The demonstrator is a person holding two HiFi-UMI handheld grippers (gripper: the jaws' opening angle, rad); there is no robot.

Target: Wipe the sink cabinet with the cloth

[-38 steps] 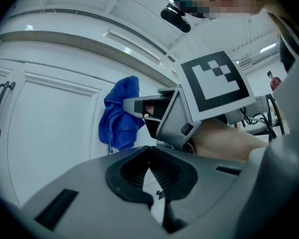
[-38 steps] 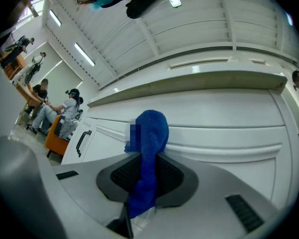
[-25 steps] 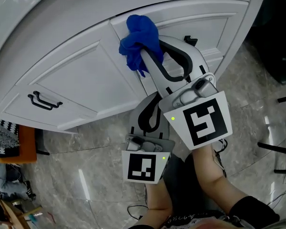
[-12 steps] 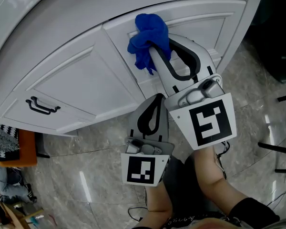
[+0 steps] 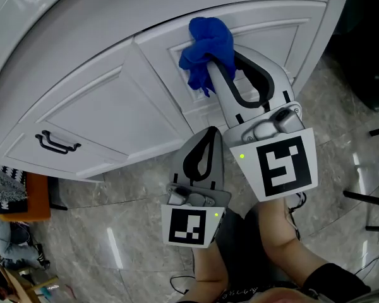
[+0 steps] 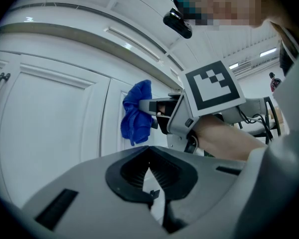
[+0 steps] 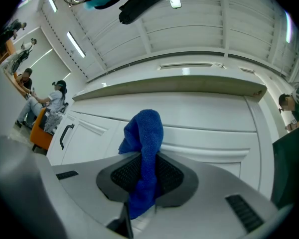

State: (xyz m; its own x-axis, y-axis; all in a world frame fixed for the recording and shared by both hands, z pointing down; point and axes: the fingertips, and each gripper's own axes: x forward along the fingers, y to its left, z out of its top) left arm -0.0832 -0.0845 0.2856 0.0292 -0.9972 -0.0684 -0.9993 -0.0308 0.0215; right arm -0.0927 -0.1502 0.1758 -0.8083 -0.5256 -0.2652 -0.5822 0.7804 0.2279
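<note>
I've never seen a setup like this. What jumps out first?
The bright blue terry cloth, clamped in the right gripper and held up against the white panelled cabinet door. Next, the bold black-and-white square marker on that gripper's cube, and the left gripper lower down, shut on nothing.

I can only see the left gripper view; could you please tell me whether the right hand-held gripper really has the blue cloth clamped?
Observer: Yes; the right gripper view shows the blue cloth running down between the jaws of the right hand-held gripper, closed on it.
Operator: Thank you. Where exactly is it pressing?
Observer: In the head view the bunch lies against the right-hand door, at the top corner of its inset panel nearest the seam.
Operator: And my left one?
Observer: The head view puts the left hand-held gripper beside the right one's body, tip near the foot of the sink cabinet, short of the cloth.
</note>
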